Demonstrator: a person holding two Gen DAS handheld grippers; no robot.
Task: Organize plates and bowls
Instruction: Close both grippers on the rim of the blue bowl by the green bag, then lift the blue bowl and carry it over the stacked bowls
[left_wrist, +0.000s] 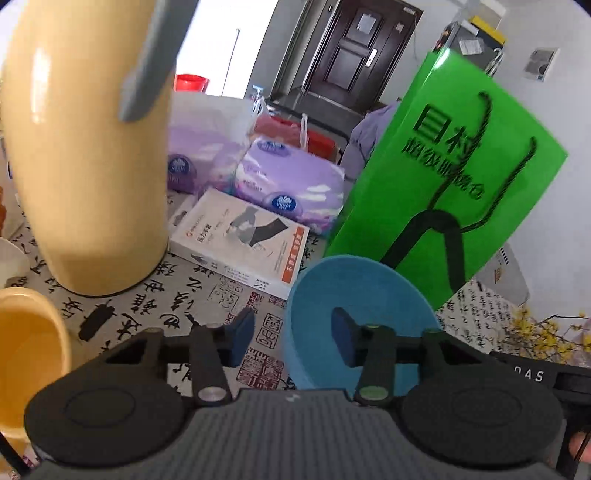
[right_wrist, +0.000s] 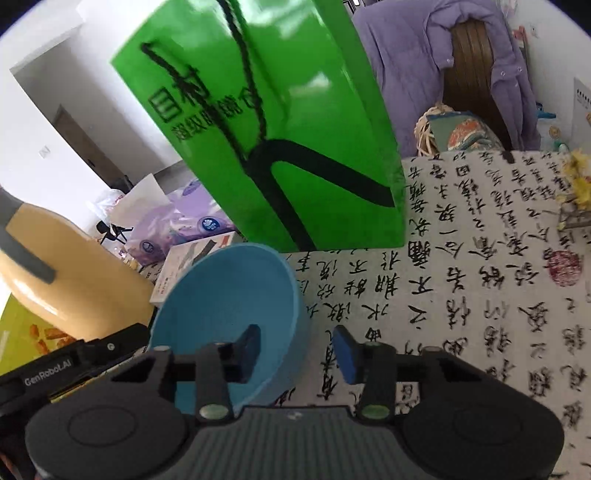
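Blue bowl (left_wrist: 364, 291) on table (right_wrist: 480, 280) by green bag (left_wrist: 443, 166) | both hand-held grippers (left_wrist: 293, 338) (right_wrist: 297, 349) narrowed astride its rim, not visibly clamped | yellow bowl (left_wrist: 26, 354) apart | nothing stacked yet

Round plastic bowl (left_wrist: 354, 291): flat sky blue inside and out. Tall paper carrier bag (left_wrist: 447, 177): bright glossy green, dark green characters, black curved stripe, dark twisted cord handles. Big glazed jug (left_wrist: 88, 162): pale yellow, grey handle. Shallow bowl at left edge (left_wrist: 26, 354): orange-yellow. Tablecloth (right_wrist: 480, 280): off-white, black brush calligraphy, red seal stamps. Flat cardboard box (left_wrist: 240, 240): white, orange stripe on one end. Soft tissue packs (left_wrist: 291, 184): lilac with white clouds, round blue logo. Gripper pads (right_wrist: 347, 354): dark blue on black arms.
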